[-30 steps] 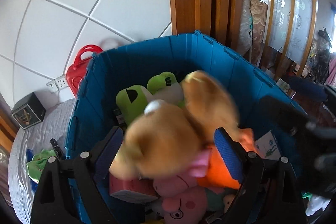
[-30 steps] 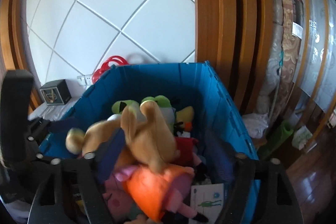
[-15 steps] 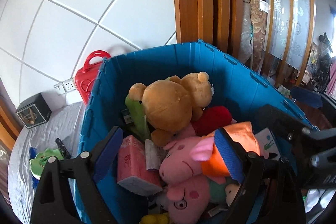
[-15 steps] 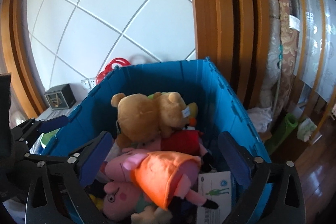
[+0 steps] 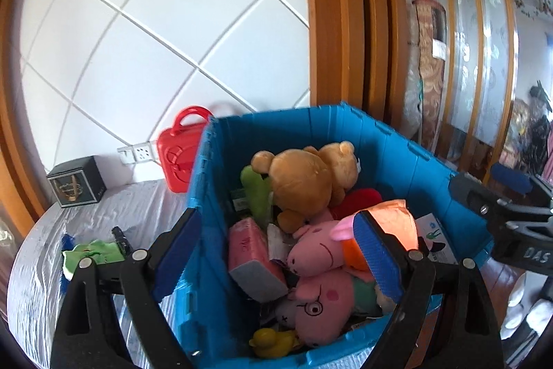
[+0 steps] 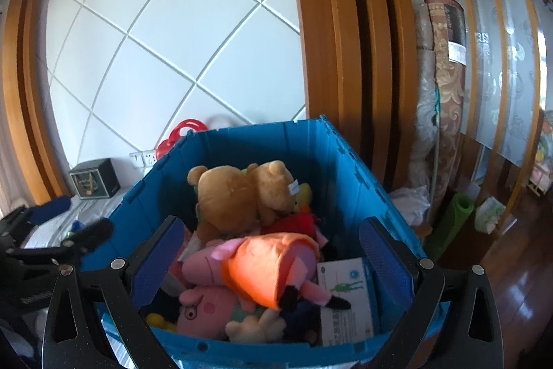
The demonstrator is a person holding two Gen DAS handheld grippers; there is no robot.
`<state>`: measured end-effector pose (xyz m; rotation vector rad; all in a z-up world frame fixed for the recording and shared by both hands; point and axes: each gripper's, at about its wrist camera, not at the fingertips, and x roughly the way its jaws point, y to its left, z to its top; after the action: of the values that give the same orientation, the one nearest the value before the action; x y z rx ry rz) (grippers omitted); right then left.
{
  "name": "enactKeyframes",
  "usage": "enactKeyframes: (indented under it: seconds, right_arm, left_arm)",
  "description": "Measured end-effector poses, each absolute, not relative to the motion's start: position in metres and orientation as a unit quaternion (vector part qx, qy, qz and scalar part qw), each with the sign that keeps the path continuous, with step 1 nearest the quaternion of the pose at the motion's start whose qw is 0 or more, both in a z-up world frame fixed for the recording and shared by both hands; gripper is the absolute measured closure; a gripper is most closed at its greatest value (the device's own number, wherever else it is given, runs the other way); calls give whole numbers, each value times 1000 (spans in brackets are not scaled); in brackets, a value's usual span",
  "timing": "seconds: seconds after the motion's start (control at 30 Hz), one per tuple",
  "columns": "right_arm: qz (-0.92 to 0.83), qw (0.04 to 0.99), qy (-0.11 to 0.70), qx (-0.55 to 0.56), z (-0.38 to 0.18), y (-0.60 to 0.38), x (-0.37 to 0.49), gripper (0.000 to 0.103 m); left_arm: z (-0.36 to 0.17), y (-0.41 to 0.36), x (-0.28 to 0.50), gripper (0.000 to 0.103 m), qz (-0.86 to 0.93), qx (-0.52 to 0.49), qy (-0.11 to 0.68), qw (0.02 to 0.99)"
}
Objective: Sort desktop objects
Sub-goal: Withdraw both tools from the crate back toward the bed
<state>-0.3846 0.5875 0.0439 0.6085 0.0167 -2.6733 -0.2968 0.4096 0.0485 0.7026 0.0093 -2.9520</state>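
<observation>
A blue plastic crate (image 5: pixel 349 134) (image 6: pixel 262 144) holds several plush toys. A brown teddy bear (image 5: pixel 307 178) (image 6: pixel 238 192) lies on top at the back. A pink pig in an orange dress (image 5: pixel 321 248) (image 6: pixel 262 261) lies in front of it, with a pink box (image 5: pixel 252 258) at the left. My left gripper (image 5: pixel 276 251) is open and empty above the crate's near left side. My right gripper (image 6: pixel 269 261) is open and empty above the crate's near edge. A green plush toy (image 5: pixel 93 251) lies on the table left of the crate.
A red toy case (image 5: pixel 179 158) and a black box (image 5: pixel 76 185) stand at the wall behind the grey-covered table (image 5: pixel 41 286). A white leaflet (image 6: pixel 345 296) lies in the crate's right corner. Wooden door frames and rolled rugs (image 6: pixel 442 92) stand at the right.
The brown teddy bear dropped from between the grippers into the crate and now rests on the other toys. Both grippers have drawn back a little and stand open.
</observation>
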Motion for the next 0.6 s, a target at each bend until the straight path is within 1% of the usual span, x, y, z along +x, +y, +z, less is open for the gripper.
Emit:
enactKeyframes:
  seconds: [0.33,0.6]
  right_arm:
    - [-945,248,4,213,43,552,-356,0]
    - [-934,290,23,210,44,478,-327,0]
  left_arm:
    - [45,358,-248,13,-970,215,29,109]
    - [24,273,-212,13,-958,225,65,164]
